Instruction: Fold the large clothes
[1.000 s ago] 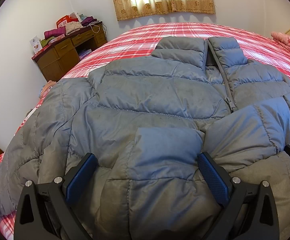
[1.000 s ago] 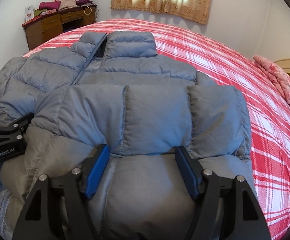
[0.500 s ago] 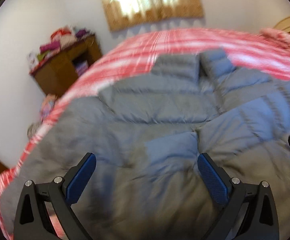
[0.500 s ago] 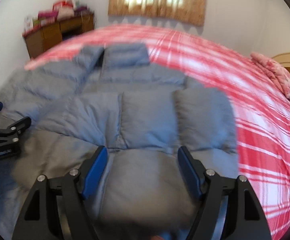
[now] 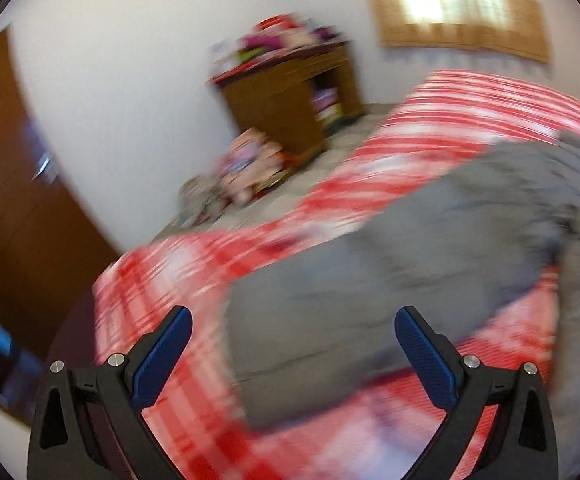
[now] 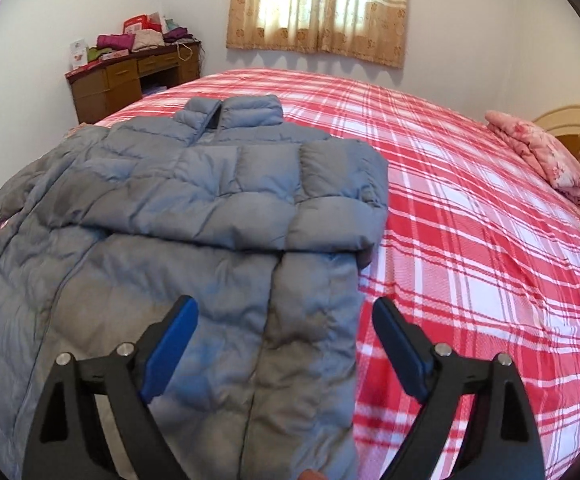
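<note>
Since a second ago, left hand-held gripper [image 5: 292,326] swung off jacket [image 6: 194,208], sleeve [image 5: 330,300] below.

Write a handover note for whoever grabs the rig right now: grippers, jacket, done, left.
Left gripper: open, holding nothing, over the unfolded sleeve at the bed edge; view blurred.
Right gripper: jaws opening, nothing held, above the jacket hem.
Jacket lies front up on the plaid bed.
Done: other sleeve folded across the chest.
Left: fold in the spread sleeve, then fold the body.
</note>
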{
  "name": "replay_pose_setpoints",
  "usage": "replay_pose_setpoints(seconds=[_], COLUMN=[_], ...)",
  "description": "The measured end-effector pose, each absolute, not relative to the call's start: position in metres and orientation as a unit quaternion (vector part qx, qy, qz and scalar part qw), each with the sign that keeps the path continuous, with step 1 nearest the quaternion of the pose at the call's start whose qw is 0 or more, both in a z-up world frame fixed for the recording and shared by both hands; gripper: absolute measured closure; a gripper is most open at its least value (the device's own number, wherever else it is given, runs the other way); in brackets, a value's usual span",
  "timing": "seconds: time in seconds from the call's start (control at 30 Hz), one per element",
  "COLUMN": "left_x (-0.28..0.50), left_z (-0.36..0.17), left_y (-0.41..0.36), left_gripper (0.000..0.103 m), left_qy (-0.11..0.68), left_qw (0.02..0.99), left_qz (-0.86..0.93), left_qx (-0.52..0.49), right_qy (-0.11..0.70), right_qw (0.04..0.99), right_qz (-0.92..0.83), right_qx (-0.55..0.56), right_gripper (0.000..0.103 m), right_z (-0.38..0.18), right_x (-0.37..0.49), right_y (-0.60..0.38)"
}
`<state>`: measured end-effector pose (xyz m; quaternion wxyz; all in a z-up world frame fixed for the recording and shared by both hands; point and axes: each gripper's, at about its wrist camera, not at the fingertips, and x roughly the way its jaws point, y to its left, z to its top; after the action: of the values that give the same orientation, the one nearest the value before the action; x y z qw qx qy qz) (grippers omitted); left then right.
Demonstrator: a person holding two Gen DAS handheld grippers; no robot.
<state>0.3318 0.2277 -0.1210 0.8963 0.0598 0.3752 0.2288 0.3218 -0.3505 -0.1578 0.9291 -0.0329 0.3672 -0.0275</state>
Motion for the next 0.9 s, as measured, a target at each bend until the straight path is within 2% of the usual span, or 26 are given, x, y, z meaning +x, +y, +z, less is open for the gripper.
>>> replay_pose_setpoints(seconds=[0.17, 0.37, 0.4, 0.43, 0.47, 0.53, 0.7, 0.8, 0.9], left_x=[0.313, 0.335, 0.339, 0.344, 0.350, 0.356, 0.352, 0.349, 0.355], left_z=[-0.135, -0.151, -0.156, -0.159, -0.162, -0.156, -0.088, -0.043, -0.014], left_y=[0.293, 0.283, 0.279, 0.275, 0.272, 0.264, 0.208, 0.162, 0.109], left_gripper=[0.001, 0.001, 0.007, 0.050, 0.080, 0.093, 0.095, 0.095, 0.095], left_qy=[0.406, 0.423, 0.423, 0.423, 0.431, 0.426, 0.327, 0.263, 0.232], left_qw=[0.877, 0.878, 0.879, 0.881, 0.880, 0.883, 0.923, 0.948, 0.962], left_qz=[0.255, 0.211, 0.207, 0.198, 0.186, 0.190, 0.200, 0.168, 0.113], left_qx=[-0.022, -0.078, -0.076, -0.072, -0.068, -0.055, 0.039, 0.065, 0.085], right_qy=[0.358, 0.350, 0.349, 0.348, 0.347, 0.343, 0.339, 0.339, 0.336], right_qw=[0.932, 0.934, 0.934, 0.934, 0.935, 0.937, 0.938, 0.939, 0.940], right_qz=[-0.011, 0.001, 0.001, -0.001, -0.004, -0.011, -0.037, -0.053, -0.060], right_qx=[-0.053, -0.072, -0.074, -0.074, -0.074, -0.070, -0.055, -0.040, -0.025], right_gripper=[0.012, 0.012, 0.012, 0.012, 0.012, 0.012, 0.012, 0.012, 0.012], right_z=[-0.158, -0.159, -0.159, -0.159, -0.158, -0.155, -0.152, -0.151, -0.150], right_x=[0.323, 0.317, 0.314, 0.313, 0.311, 0.307, 0.307, 0.311, 0.311], right_y=[-0.331, -0.313, -0.312, -0.312, -0.314, -0.319, -0.340, -0.351, -0.359])
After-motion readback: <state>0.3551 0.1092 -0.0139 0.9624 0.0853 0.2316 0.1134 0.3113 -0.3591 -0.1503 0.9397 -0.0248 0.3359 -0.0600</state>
